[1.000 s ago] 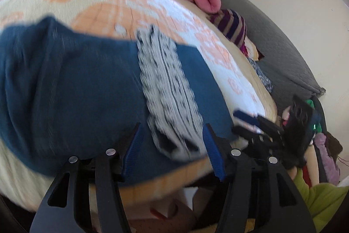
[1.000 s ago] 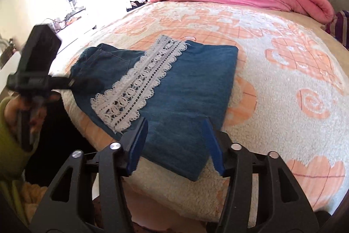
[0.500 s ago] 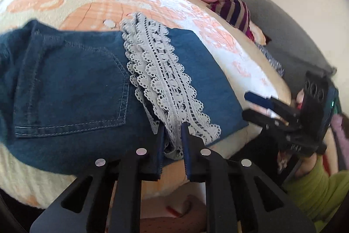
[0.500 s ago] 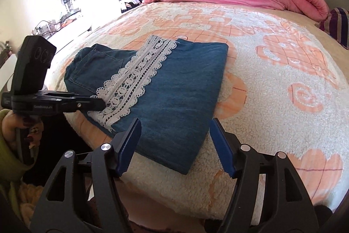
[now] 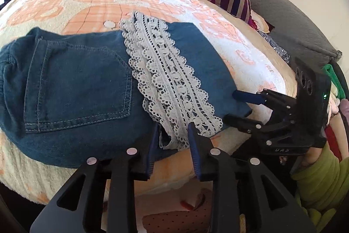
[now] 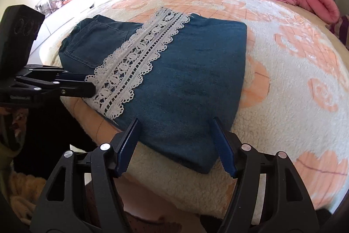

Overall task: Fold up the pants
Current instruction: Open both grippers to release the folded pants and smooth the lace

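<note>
Jeans: we see the folded denim jeans (image 6: 187, 80) at the bed (image 6: 294, 80) edge.
Axis: lace trim (image 5: 168, 84) runs away from us.
Left gripper (image 5: 171, 147): parted, astride the lace end, nearer.
Right gripper (image 6: 176, 145): wide apart, empty, at the denim corner.

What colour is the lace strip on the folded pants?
White, against dark blue denim pants; the lace strip shows best in the right wrist view.

Left gripper (image 5: 172, 145): jaws parted by a modest gap, fingers level and pointing forward, nothing between them as far as the view shows. Right gripper (image 6: 176, 145): jaws spread wide, one blue pad (image 6: 127, 146) each side. Green-sleeved forearm (image 5: 316, 178) behind the right gripper.
</note>
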{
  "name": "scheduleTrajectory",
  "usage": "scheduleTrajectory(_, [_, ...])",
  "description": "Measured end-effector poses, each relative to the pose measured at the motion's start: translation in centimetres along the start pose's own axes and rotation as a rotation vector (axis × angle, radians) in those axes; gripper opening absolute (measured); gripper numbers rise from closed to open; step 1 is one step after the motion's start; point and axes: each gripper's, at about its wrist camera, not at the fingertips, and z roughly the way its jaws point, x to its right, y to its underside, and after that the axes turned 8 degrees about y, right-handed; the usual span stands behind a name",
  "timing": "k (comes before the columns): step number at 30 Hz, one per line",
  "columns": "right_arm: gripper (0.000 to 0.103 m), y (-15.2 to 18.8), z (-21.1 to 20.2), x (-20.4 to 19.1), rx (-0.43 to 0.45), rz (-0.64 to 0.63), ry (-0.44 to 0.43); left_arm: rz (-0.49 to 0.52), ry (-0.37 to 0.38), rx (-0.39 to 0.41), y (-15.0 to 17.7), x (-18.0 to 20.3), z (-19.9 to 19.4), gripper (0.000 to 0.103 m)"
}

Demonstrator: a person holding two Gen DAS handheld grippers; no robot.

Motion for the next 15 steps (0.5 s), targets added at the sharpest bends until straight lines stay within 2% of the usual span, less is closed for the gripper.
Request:
scheduleTrajectory(3, [0.063, 0.0, -0.2, 0.1, 0.006, 0.004, -0.009, 0.035, -0.018, 0.027, -0.2, 0.9, -0.9, 0.028])
scheduleTrajectory(5, [0.066, 0.0, -0.8, 0.1, 0.03, 0.012, -0.016, 0.066, -0.035, 0.047, -0.3, 1.7, -1.4, 0.035])
scheduleTrajectory(7, [0.071, -0.1, -1.7, 0.3, 0.064, 0.023, -0.004, 0.092, -0.06, 0.053, -0.3, 2.1, -1.4, 0.036])
scheduleTrajectory(11, [0.081, -0.4, -3.2, 1.4, 0.118, 0.072, 0.038, 0.107, -0.074, 0.015, 0.1, 2.2, 0.0, 0.036])
scheduleTrajectory(15, [0.085, -0.4, -3.5, 2.6, 0.126, 0.125, 0.045, 0.08, -0.084, -0.013, 0.4, 1.3, 0.8, 0.04])
